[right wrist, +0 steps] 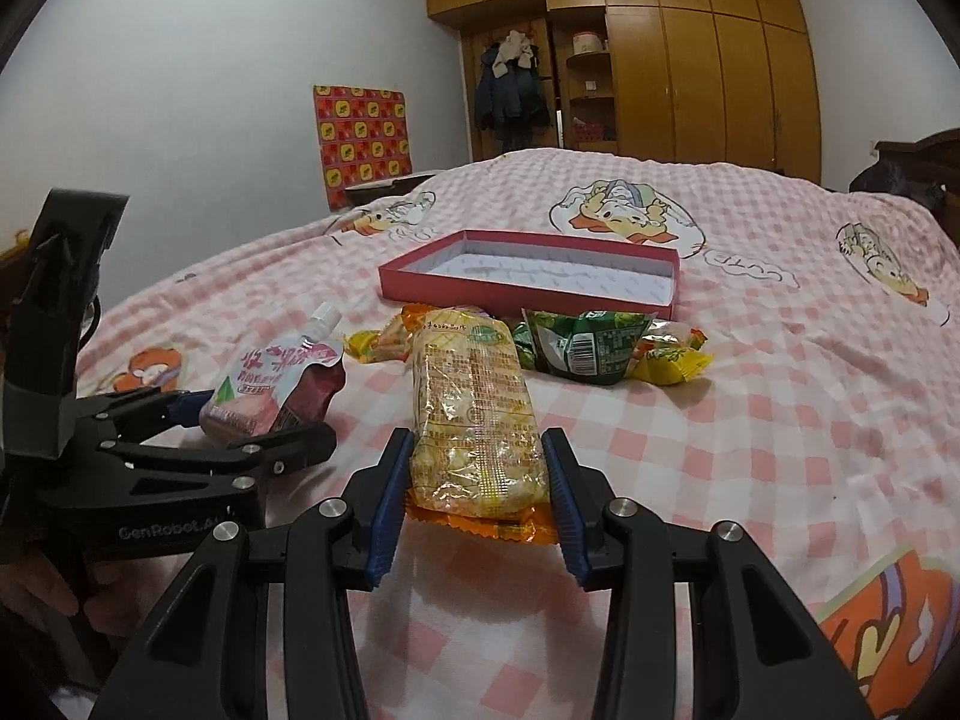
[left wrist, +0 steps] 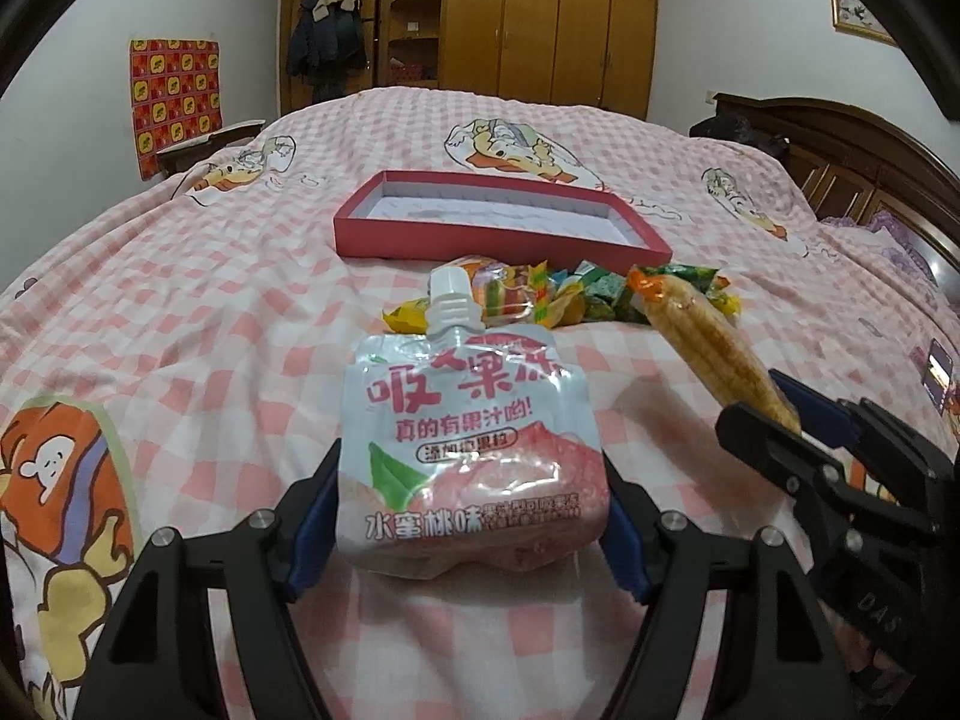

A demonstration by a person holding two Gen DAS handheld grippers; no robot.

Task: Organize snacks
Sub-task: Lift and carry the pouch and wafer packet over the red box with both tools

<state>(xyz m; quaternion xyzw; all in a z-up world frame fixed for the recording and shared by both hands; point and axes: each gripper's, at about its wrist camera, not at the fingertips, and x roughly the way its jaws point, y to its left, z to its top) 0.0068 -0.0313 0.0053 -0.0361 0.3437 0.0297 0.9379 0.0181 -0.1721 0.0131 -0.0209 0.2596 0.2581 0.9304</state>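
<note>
My left gripper is shut on a peach jelly pouch with a white cap, held above the bed; it also shows in the right wrist view. My right gripper is shut on a long yellow snack pack, which also shows in the left wrist view. A pile of small wrapped snacks lies on the bed before a shallow red box, which is empty. The box and the pile with a green packet also show in the right wrist view.
A pink checked bedspread with cartoon prints covers the bed. A dark wooden headboard stands at the right. Wooden wardrobes fill the far wall. A phone lies at the right edge.
</note>
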